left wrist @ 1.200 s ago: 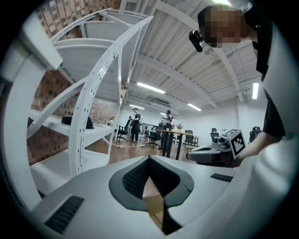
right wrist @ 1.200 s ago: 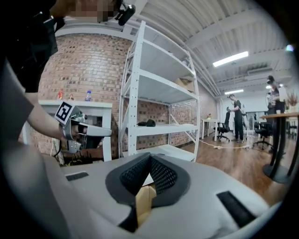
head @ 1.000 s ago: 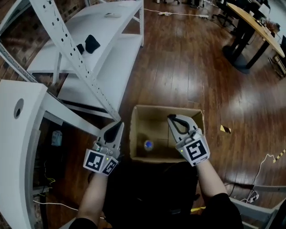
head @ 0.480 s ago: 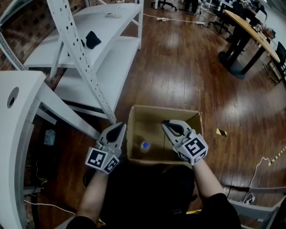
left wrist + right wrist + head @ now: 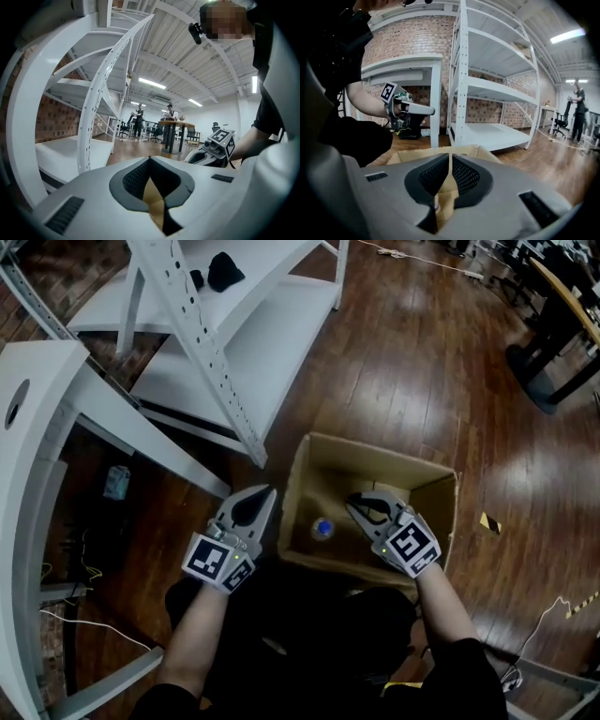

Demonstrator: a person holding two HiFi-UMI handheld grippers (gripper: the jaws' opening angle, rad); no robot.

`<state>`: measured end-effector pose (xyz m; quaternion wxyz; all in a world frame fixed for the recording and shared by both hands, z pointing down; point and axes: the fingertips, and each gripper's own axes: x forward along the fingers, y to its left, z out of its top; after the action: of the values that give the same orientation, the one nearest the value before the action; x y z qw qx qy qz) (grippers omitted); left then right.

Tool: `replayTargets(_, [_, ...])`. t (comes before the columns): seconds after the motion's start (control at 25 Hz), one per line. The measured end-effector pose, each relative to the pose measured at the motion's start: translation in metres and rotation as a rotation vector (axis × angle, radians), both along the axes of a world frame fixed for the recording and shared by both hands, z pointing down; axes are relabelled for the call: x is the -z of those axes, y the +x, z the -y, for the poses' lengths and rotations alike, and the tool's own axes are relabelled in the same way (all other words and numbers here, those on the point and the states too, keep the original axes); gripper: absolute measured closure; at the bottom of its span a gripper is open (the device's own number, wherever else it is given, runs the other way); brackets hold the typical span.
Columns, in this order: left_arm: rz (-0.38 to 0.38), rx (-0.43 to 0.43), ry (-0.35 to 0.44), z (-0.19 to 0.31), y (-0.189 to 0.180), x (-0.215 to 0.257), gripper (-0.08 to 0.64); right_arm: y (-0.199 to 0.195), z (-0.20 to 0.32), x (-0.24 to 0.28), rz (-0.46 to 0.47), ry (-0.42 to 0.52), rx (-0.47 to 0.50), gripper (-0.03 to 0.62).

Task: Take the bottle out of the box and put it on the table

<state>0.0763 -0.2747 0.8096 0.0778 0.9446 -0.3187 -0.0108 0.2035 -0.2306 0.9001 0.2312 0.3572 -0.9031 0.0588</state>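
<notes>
An open cardboard box stands on the wooden floor in front of me. Inside it a bottle with a blue cap stands upright near the left wall. My right gripper tilts down inside the box, just right of the bottle and apart from it. Its jaws are opening, with only a thin slit and nothing between them. My left gripper is shut and empty, level, just outside the box's left wall. The right gripper view looks over the box rim.
A white table curves along the left. A white metal shelf rack stands beyond the box, with a black object on it. Cables lie on the floor under the table. Desks and people stand far across the room.
Both grippers have sunk. The right one has tipped downward and gone deeper into the box, closer to the bottle. My view has shifted, so the box sits further right.
</notes>
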Motion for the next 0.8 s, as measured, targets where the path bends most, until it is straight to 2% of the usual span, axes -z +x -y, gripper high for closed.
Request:
replayTargets(0.04, [0.012, 0.0, -0.009, -0.001, 0.0, -0.005, 0.556, -0.001, -0.002, -0.013, 0.0, -0.029, 0.023, 0.564])
replayTargets(0.16, [0.034, -0.002, -0.037, -0.002, 0.0, -0.018, 0.557, -0.006, -0.009, -0.05, 0.018, -0.126, 0.081, 0.485])
replayTargets(0.32, [0.025, 0.02, -0.083, 0.002, -0.007, -0.032, 0.556, -0.023, -0.024, -0.096, 0.052, -0.249, 0.165, 0.306])
replayTargets(0.4, [0.044, 0.026, -0.09, 0.004, -0.007, -0.039, 0.557, -0.031, -0.029, -0.112, 0.057, -0.283, 0.205, 0.252])
replayTargets(0.52, [0.063, 0.023, -0.096, 0.004, -0.007, -0.048, 0.557, -0.046, -0.031, -0.122, 0.072, -0.293, 0.244, 0.25])
replayTargets(0.6, [0.069, 0.023, -0.106, 0.004, -0.008, -0.053, 0.557, -0.053, -0.032, -0.133, 0.063, -0.304, 0.262, 0.207])
replayTargets(0.8, [0.089, 0.029, -0.129, 0.003, -0.012, -0.064, 0.557, -0.056, -0.031, -0.171, 0.034, -0.349, 0.257, 0.207])
